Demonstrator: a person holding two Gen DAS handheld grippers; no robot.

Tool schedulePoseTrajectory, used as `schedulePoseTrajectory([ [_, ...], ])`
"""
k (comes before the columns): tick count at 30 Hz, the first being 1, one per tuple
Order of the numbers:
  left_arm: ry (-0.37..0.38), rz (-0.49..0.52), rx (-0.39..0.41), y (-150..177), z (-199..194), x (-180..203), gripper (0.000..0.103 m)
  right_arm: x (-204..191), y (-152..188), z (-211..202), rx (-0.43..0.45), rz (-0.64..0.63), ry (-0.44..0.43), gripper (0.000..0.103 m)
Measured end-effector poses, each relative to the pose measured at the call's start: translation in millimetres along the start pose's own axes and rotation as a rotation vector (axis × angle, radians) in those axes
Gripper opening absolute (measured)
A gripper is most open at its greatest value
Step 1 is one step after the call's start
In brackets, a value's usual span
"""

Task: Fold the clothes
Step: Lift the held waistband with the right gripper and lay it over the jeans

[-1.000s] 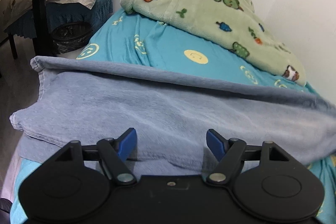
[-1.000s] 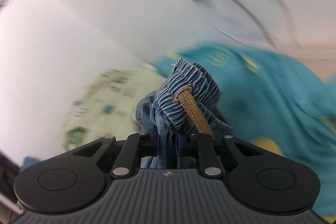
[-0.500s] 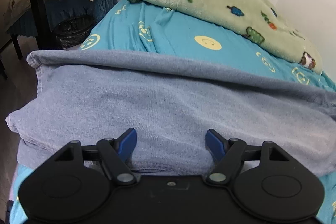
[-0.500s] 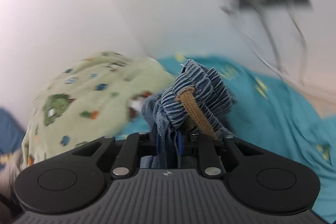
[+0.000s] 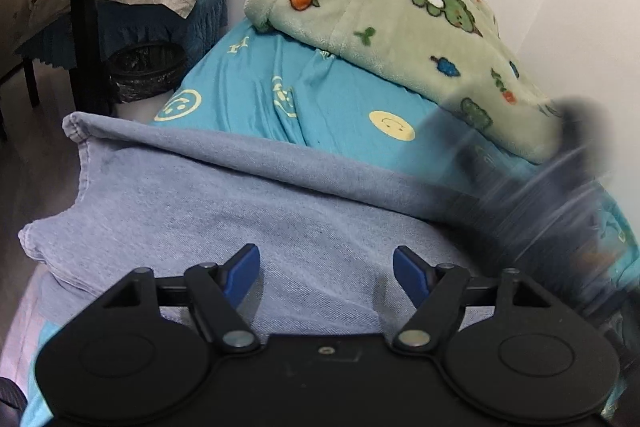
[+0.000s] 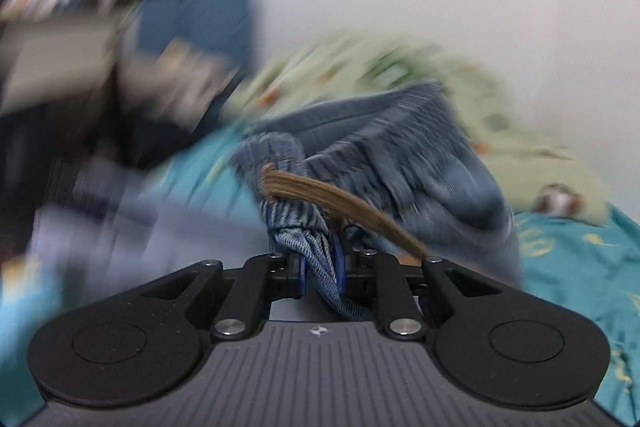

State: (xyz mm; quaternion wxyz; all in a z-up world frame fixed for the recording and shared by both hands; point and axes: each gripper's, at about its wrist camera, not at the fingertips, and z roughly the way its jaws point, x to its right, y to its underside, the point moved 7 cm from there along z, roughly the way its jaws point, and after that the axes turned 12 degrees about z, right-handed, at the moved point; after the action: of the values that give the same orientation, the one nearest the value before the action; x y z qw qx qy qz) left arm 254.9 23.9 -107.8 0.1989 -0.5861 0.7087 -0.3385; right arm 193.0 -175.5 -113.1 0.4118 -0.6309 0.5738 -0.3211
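Note:
A pale blue denim garment lies folded across the near part of the bed. My left gripper is open and empty just above its near edge. My right gripper is shut on the garment's striped waistband, which has a tan drawstring. The bunched waistband end shows as a dark blur at the right of the left wrist view, above the folded part. The right wrist view is blurred by motion.
The bed has a turquoise sheet with smiley faces. A green cartoon-print blanket is heaped at its far end by the white wall. A dark chair, a black bin and blue-covered furniture stand at the left.
My right gripper has swung round with the waistband, from facing the wall to facing across the bed, and its blurred end has come into the left wrist view. The left gripper has stayed open.

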Motion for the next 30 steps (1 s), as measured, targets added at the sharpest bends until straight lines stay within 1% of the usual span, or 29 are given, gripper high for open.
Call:
schedulePoseTrajectory([
  [1, 0.007, -0.004, -0.002, 1, 1, 0, 0.071, -9, 18, 8, -0.043, -0.047, -0.006, 0.015],
  [2, 0.013, -0.007, -0.003, 1, 1, -1, 0.071, -14, 31, 11, -0.062, -0.086, -0.003, 0.015],
  [3, 0.021, -0.010, -0.002, 1, 2, 0, 0.071, -15, 34, 11, -0.058, -0.107, 0.002, 0.015],
  [6, 0.074, -0.026, 0.028, -3, -1, 4, 0.071, -15, 18, 1, -0.023, -0.102, 0.004, 0.014],
  [9, 0.118, -0.031, 0.088, -10, -10, 10, 0.071, -18, 2, -15, 0.024, -0.108, 0.002, 0.014],
  [11, 0.143, -0.030, 0.114, -13, -14, 14, 0.071, -18, 7, -13, -0.004, -0.107, -0.012, 0.014],
  [13, 0.174, -0.023, 0.121, -12, -15, 19, 0.071, -19, 17, 2, -0.053, -0.092, -0.024, 0.015],
  [14, 0.191, -0.026, 0.116, -11, -15, 21, 0.071, -23, 21, 3, -0.057, -0.111, -0.025, 0.015],
  [16, 0.215, -0.042, 0.100, -9, -12, 24, 0.071, -30, 21, -9, -0.033, -0.136, -0.031, 0.015],
  [18, 0.235, -0.052, 0.097, -7, -12, 24, 0.071, -31, 11, -16, -0.004, -0.111, -0.036, 0.015],
  [20, 0.275, -0.082, 0.095, -6, -11, 25, 0.071, -33, 5, -17, 0.004, -0.099, -0.051, 0.015],
  [22, 0.315, -0.106, 0.097, -5, -10, 27, 0.071, -32, 15, -7, -0.054, -0.086, -0.074, 0.015],
  [23, 0.309, -0.095, 0.100, -5, -9, 29, 0.071, -31, 22, -1, -0.091, -0.077, -0.086, 0.015],
  [24, 0.285, -0.070, 0.100, -5, -7, 31, 0.071, -31, 27, 3, -0.112, -0.074, -0.093, 0.015],
  [25, 0.258, -0.035, 0.094, -4, -4, 33, 0.071, -32, 29, 3, -0.113, -0.083, -0.093, 0.016],
  [27, 0.206, 0.037, 0.080, -2, 2, 37, 0.071, -34, 25, 1, -0.117, -0.100, -0.091, 0.017],
  [28, 0.183, 0.070, 0.074, -1, 5, 38, 0.071, -32, 21, 0, -0.124, -0.088, -0.090, 0.018],
  [29, 0.173, 0.089, 0.068, 0, 8, 39, 0.072, -29, 17, -3, -0.132, -0.072, -0.090, 0.018],
  [30, 0.182, 0.089, 0.065, 1, 9, 39, 0.072, -25, 11, -7, -0.140, -0.052, -0.088, 0.018],
])
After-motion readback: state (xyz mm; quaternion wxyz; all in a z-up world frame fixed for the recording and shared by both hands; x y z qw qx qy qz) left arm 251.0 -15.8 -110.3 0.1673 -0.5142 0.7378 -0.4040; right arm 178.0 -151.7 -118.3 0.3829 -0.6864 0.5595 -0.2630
